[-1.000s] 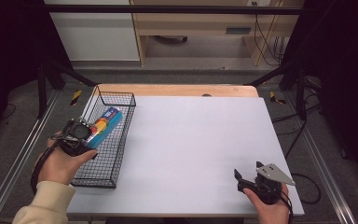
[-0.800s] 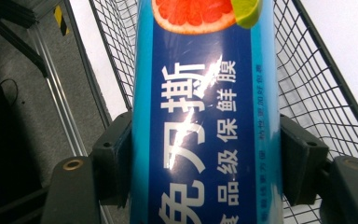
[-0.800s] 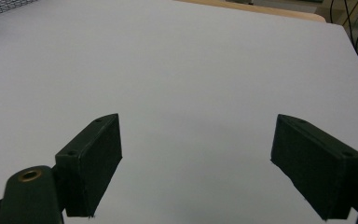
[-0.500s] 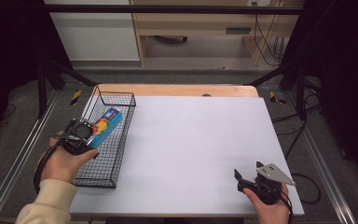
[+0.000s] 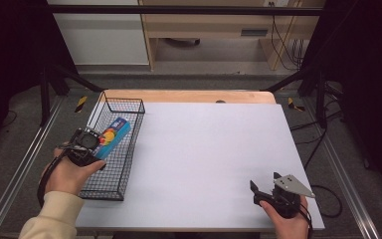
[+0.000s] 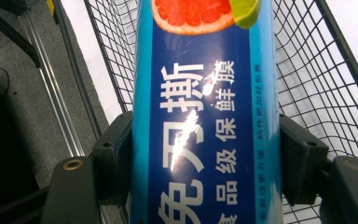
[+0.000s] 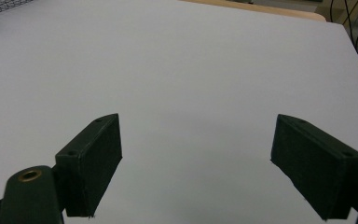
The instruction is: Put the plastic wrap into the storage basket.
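A long blue box (image 5: 112, 136) with a grapefruit picture and white Chinese print lies along the black wire basket (image 5: 124, 107) at the table's left. My left gripper (image 5: 95, 143) is shut on the box's near end. In the left gripper view both black pads (image 6: 114, 154) press the box (image 6: 205, 116) from either side, with the basket's mesh (image 6: 317, 93) behind. My right gripper (image 5: 264, 189) rests at the table's front right, held in a hand. Its fingers (image 7: 93, 158) stand wide apart over the bare white tabletop (image 7: 191, 70), and my right gripper (image 7: 196, 163) is open.
The white tabletop (image 5: 214, 149) stretches between the basket and the right hand. A wooden strip (image 5: 194, 96) runs along the far edge. Metal rails (image 5: 25, 164) flank the table, and cables (image 5: 328, 194) lie on the floor at the right.
The left hand with the blue box has shifted slightly nearer and lower along the basket. The right gripper has stayed where it was.
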The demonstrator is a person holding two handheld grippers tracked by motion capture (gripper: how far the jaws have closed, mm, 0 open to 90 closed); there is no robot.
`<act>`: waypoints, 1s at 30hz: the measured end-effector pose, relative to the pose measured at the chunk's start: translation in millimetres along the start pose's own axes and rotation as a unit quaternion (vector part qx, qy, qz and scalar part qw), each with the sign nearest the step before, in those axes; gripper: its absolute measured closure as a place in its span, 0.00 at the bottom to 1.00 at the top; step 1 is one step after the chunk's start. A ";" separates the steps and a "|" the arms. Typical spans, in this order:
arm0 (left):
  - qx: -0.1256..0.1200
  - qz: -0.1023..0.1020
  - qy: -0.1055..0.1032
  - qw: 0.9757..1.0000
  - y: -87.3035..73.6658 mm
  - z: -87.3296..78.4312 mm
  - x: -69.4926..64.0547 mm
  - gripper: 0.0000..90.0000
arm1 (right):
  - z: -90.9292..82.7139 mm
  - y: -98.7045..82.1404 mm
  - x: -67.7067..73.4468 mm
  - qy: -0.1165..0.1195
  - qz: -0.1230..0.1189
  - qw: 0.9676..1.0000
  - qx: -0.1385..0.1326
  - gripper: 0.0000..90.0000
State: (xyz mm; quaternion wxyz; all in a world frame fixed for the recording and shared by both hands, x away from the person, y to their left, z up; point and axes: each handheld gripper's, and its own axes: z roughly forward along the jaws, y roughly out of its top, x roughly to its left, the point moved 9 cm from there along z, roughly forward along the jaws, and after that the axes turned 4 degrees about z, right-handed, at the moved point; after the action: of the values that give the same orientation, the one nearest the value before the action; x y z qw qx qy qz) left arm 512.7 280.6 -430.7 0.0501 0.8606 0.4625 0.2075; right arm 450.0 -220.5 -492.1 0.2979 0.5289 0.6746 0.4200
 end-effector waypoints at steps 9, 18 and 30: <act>0.002 -0.007 -0.002 1.000 1.5 2.3 -0.1 0.36 | -0.2 0.0 0.4 0.000 0.000 1.000 0.000 0.18; 0.011 -0.005 0.001 1.000 5.3 6.7 -0.9 0.36 | -0.7 0.1 0.9 0.003 0.004 1.000 0.001 0.18; 0.031 -0.008 0.002 0.999 5.3 14.1 -2.7 0.36 | -0.5 -0.6 0.6 0.002 0.001 1.000 0.002 0.18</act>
State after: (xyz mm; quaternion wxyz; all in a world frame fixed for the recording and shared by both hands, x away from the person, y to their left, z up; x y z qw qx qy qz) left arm 521.2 276.8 -442.8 0.0238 0.8575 0.4757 0.1944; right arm 449.2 -220.1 -492.4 0.2953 0.5289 0.6758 0.4199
